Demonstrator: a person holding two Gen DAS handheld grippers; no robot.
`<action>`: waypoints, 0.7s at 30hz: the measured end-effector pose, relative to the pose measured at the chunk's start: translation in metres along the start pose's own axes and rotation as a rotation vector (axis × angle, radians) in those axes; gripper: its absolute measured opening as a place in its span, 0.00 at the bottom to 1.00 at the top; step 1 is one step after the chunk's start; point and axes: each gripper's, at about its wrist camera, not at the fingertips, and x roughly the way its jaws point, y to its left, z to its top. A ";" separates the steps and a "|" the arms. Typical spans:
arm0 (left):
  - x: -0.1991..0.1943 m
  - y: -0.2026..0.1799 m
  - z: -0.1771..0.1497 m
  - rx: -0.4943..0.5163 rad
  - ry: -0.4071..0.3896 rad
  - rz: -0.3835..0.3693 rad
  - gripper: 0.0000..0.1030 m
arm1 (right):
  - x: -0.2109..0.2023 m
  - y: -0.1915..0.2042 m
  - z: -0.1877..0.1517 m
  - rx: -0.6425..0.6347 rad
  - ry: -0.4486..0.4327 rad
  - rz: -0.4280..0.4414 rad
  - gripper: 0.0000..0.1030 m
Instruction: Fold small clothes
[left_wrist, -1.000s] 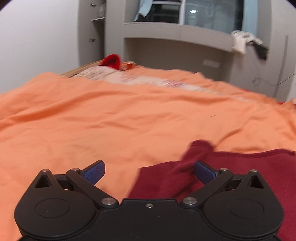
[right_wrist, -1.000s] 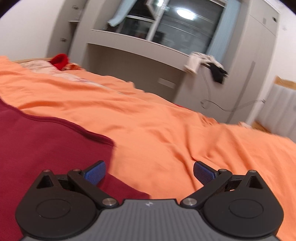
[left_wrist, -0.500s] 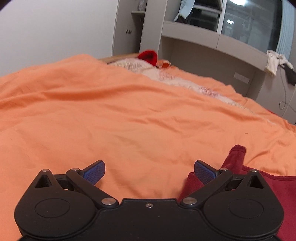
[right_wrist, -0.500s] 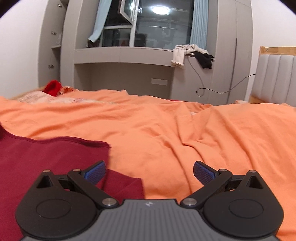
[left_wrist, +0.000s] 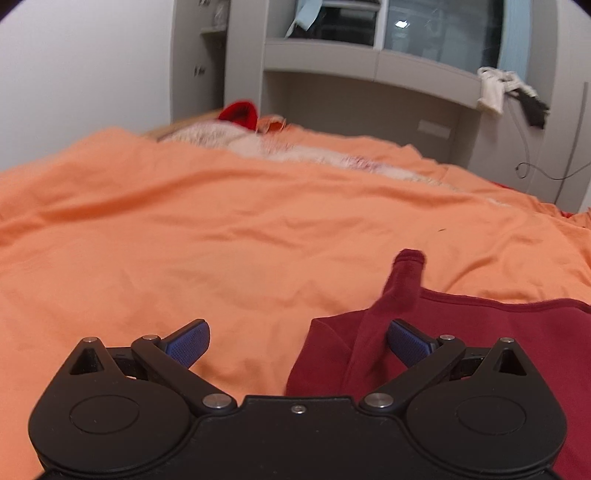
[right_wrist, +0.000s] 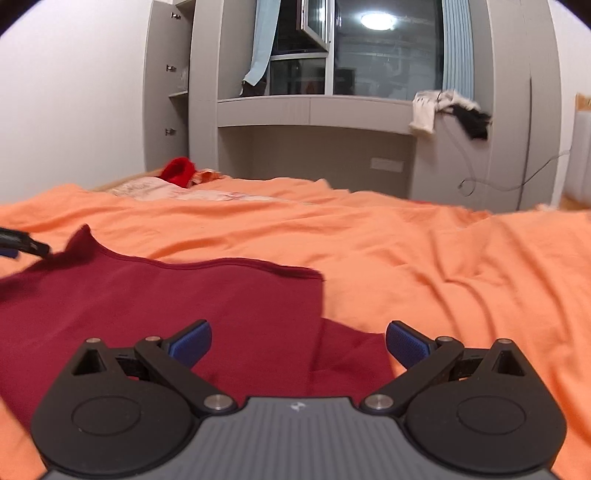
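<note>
A dark red garment (left_wrist: 480, 332) lies flat on the orange bedcover (left_wrist: 221, 240); one narrow part of it sticks up towards the far side. My left gripper (left_wrist: 298, 341) is open and empty, low over the garment's left edge, its right finger against the raised fold. In the right wrist view the same garment (right_wrist: 166, 295) spreads to the left. My right gripper (right_wrist: 298, 341) is open and empty over its right corner. The left gripper's tip (right_wrist: 22, 245) shows at the far left edge.
The orange bedcover (right_wrist: 443, 258) runs wrinkled to the right. A bright red item (right_wrist: 179, 171) and pale patterned bedding lie at the far end. A grey wall unit (right_wrist: 314, 110) with a window stands behind, clothes (right_wrist: 443, 110) hanging on it.
Both grippers have shifted back over the red garment: its left edge is again between my left fingers, and more of it sits under my right gripper. Both stay open.
</note>
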 end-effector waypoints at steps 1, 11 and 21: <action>0.010 0.001 0.003 -0.013 0.031 0.000 0.99 | 0.004 -0.001 0.001 0.022 0.008 0.014 0.96; 0.040 0.030 0.008 -0.175 0.109 0.006 0.99 | 0.054 -0.037 -0.003 0.267 0.166 0.124 0.37; -0.029 0.046 -0.007 -0.160 -0.033 -0.025 0.99 | 0.016 -0.031 0.001 0.244 0.066 0.038 0.07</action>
